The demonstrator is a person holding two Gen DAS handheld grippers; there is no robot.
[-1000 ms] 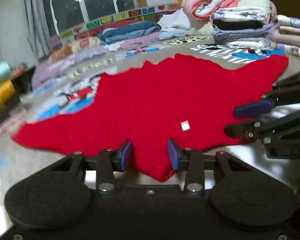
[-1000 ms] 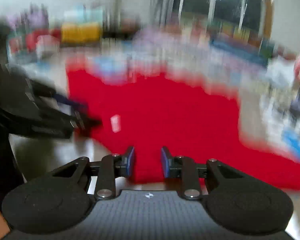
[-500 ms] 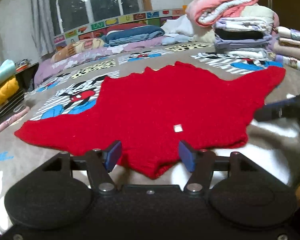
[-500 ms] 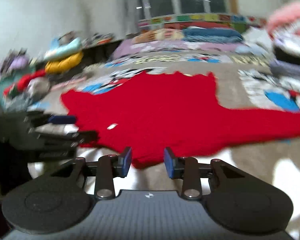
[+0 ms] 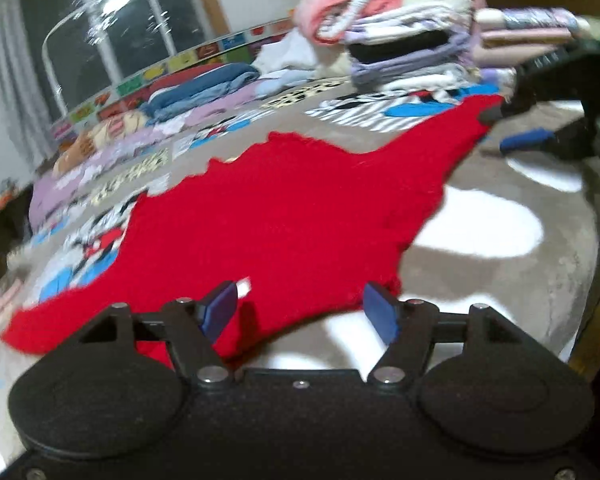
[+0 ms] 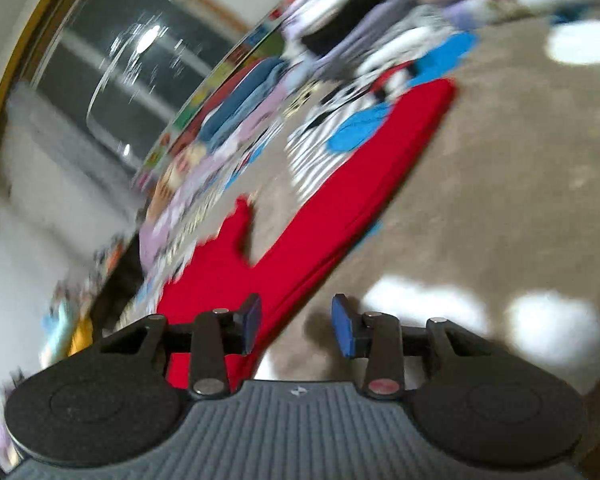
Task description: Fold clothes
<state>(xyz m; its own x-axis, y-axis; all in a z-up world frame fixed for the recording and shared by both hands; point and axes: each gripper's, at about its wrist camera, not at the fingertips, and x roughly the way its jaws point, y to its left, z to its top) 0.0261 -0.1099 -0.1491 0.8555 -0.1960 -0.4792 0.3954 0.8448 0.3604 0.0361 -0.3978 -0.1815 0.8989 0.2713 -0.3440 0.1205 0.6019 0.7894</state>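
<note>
A red knit sweater (image 5: 292, 216) lies spread flat on a grey printed blanket (image 5: 500, 280). My left gripper (image 5: 300, 312) is open, its jaws wide apart over the sweater's near edge, beside a small white tag (image 5: 242, 285). My right gripper (image 6: 296, 330) is open and empty, low over the near end of one red sleeve (image 6: 360, 192). The right gripper also shows in the left wrist view (image 5: 512, 128), at the tip of the far right sleeve.
A tall stack of folded clothes (image 5: 404, 32) stands at the back right. Folded blue and purple garments (image 5: 204, 88) lie along the window side. A wooden edge (image 5: 596, 312) borders the blanket on the right.
My left gripper has opened wider and moved closer over the sweater's near edge. My right gripper swung away to the right sleeve and opened wider.
</note>
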